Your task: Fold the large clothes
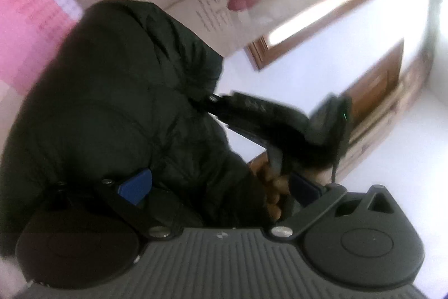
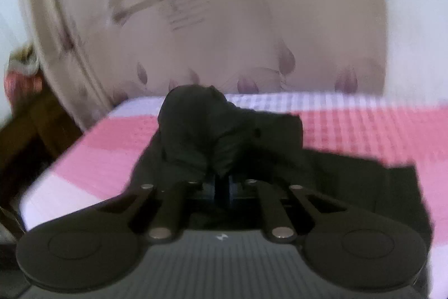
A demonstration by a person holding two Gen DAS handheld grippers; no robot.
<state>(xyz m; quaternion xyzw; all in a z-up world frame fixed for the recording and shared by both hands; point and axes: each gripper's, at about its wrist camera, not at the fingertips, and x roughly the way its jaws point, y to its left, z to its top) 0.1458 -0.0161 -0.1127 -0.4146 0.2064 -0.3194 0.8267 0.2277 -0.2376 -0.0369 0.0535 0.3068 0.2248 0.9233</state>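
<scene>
Desk: Blue pads come first in the right wrist view. What is the right gripper (image 2: pixel 222 184) doing?

Photographer: Its jaws are drawn nearly together on a bunched fold of the black padded jacket (image 2: pixel 201 128), which rises in a dark hump just past the fingertips. More of the garment spreads flat behind and to the right on the pink checked bedspread (image 2: pixel 350 125), with a floral headboard (image 2: pixel 224 27) beyond.

Desk: And the left gripper (image 1: pixel 221 187)?

Photographer: Spread wide. One blue pad (image 1: pixel 135 187) rests against the quilted cloth, the other sits well apart on the far side. Nothing is pinched between them. Beyond it are the person's hand (image 1: pixel 273 187) and the other tool, then the wall and a wooden door (image 1: pixel 375 80).

Desk: How should this fold go, in her judgement?

Photographer: The jacket looks thick and puffy, so it would likely spring back. She would carry the held edge low across the body, let the open tool take the matching edge, and press the air out before releasing.

Desk: Sharpness?

Photographer: Both frames are motion-blurred; seams and zip cannot be made out.
</scene>
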